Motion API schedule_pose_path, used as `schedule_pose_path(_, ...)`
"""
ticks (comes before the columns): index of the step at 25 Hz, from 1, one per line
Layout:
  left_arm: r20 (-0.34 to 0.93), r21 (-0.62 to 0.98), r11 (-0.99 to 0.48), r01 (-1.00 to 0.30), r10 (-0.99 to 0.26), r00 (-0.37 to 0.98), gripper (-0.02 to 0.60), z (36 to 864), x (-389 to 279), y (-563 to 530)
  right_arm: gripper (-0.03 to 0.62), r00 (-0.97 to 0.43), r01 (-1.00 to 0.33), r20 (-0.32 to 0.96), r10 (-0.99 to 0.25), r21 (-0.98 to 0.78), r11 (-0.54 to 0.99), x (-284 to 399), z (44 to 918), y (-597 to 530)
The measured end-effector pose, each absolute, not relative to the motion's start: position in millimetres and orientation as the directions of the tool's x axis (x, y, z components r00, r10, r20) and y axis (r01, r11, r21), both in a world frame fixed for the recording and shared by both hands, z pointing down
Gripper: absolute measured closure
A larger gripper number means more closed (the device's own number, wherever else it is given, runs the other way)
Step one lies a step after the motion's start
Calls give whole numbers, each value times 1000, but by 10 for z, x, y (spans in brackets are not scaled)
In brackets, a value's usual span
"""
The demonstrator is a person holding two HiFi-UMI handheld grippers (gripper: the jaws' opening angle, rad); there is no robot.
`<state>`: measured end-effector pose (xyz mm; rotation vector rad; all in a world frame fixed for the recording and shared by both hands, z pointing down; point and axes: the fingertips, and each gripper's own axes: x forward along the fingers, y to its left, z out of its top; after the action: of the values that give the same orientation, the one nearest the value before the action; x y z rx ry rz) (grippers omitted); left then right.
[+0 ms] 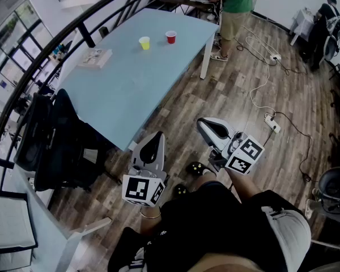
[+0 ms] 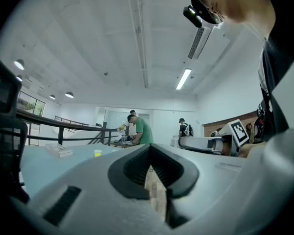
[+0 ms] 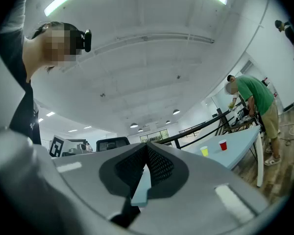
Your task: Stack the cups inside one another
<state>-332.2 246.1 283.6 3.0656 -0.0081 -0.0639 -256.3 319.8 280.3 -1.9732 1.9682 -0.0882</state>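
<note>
Stacking hasn't begun, I judge; I am at the approach. The yellow cup (image 1: 144, 43) and the red cup (image 1: 170, 37) stand upright, near each other but apart, on the far part of the tabletop (image 1: 130, 89). I stand on the wood floor off its near corner, well apart from both. My left claw (image 1: 153, 143) and right claw (image 1: 207, 126) are each closed with nothing between the jaws. Next I must step closer, open one claw, take one cup by its wall, lift it and lower it into the other.
</note>
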Motion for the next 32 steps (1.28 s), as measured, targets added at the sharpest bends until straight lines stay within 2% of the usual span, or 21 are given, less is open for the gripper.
schedule_pose_path(13,-35,88,-996,-9,-13,999,597,2876,-3373,2406,586,67,-932,-199,-978,-362,10,-2567,2875,3194)
schedule_pose_path(26,-44,124,-989,83,78,996,597,2935,-3135,2534,591,151,-945,-145,-978,-312,-99,-2472,2913,3410)
schedule_pose_path(32,-36,122,-989,80,76,996,597,2943,-3049,2434,591,166,-936,-148,-975,-336,-108,-2381,2924,3373)
